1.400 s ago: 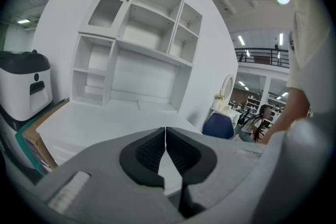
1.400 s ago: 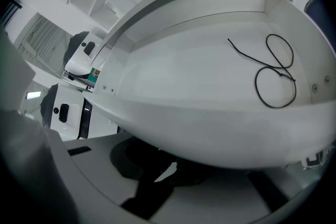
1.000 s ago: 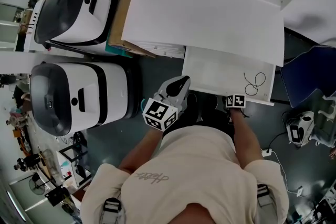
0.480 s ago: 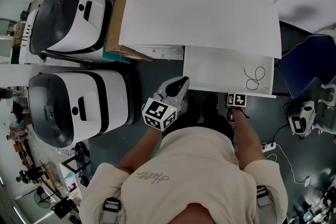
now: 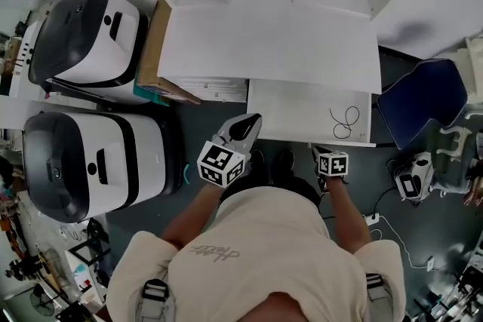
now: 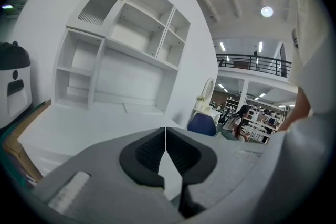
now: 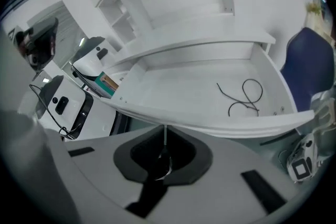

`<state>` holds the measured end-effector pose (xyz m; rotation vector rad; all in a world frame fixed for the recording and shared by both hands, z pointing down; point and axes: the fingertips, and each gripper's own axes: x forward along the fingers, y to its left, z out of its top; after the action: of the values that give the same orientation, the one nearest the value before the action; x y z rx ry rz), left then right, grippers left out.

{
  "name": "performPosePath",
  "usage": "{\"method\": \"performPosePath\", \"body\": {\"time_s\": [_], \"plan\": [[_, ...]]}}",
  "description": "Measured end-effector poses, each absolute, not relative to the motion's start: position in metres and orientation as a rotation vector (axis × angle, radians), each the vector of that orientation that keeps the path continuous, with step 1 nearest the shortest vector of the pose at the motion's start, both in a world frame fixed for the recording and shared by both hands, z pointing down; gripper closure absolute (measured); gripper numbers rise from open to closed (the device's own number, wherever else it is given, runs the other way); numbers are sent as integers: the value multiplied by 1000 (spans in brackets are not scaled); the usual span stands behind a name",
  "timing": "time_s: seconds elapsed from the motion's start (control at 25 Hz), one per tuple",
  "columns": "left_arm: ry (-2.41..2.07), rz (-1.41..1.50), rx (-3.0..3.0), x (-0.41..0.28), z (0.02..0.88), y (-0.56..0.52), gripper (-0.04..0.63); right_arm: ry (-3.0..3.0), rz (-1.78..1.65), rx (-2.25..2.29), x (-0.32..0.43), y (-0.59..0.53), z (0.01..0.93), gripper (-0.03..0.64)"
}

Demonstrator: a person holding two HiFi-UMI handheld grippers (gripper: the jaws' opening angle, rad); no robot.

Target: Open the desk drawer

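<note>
the white desk drawer (image 5: 290, 111) looks light, stiff and free-sliding; its front lip is the best hold. the left gripper (image 6: 166, 138) and right gripper (image 7: 165, 138) both have their fingers clenched on nothing.

Bright, even indoor light; sharp head view, gripper views fisheye-warped with dark corners.

White desk drawer (image 5: 290, 114), wide open
</note>
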<state>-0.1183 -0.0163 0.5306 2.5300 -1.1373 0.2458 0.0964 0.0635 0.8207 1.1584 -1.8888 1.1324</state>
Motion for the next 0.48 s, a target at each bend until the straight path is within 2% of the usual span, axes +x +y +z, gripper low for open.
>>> {"method": "performPosePath", "body": {"time_s": [0.04, 0.48], "plan": [[-1136, 243, 2539, -117, 529, -17, 578, -1913, 1107, 1163, 97, 61, 811, 614], [-1165, 222, 2593, -110, 506, -22, 578, -2241, 841, 1264, 86, 24, 657, 614]]}}
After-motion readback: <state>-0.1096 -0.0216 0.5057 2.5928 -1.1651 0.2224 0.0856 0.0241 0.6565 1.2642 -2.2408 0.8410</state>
